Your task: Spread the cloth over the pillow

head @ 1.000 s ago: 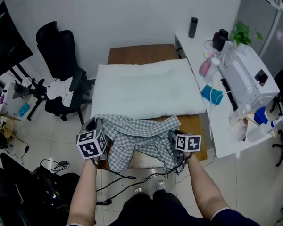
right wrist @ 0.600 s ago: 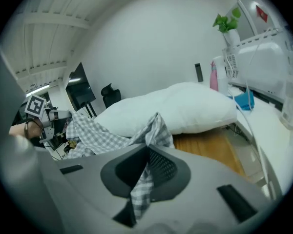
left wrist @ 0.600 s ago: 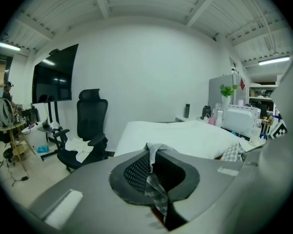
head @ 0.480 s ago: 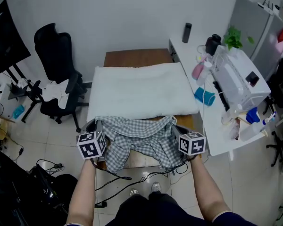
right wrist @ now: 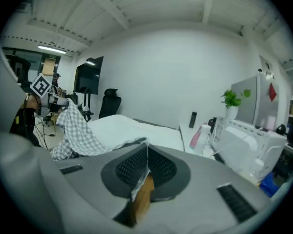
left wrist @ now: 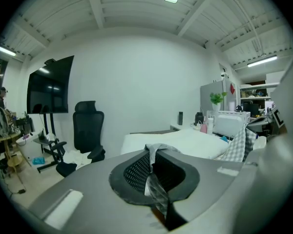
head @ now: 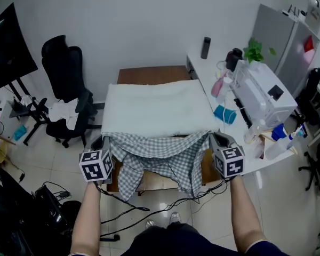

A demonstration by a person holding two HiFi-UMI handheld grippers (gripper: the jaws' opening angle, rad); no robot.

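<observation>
Most of the brown table (head: 149, 74) sits under the white pillow (head: 157, 108), which lies flat and bare with its long near edge toward me. The checked cloth (head: 160, 149) hangs at that near edge, slung between both tongs like a hammock. Its top hem is roughly level with the pillow's front, the middle sags, and two loose tails drop below the table's front. None of it lies on top of the pillow as far as I can tell, so I judge we're at the lift and the spreading isn't started. Left gripper (head: 102, 142) is clamped almost fully closed on the bunched left corner; its own view shows fabric pinched in the slit between the pads. Right gripper (head: 217, 138) has just been closing, and its jaws are nearly together on the right corner with a thin fold of cloth between the pads. The hands are wide apart on opposite corners, I think to keep the hem stretched so the sheet opens flat. Next call: carry both forward over the pillow at equal height. The sagging middle could snag the near edge.
</observation>
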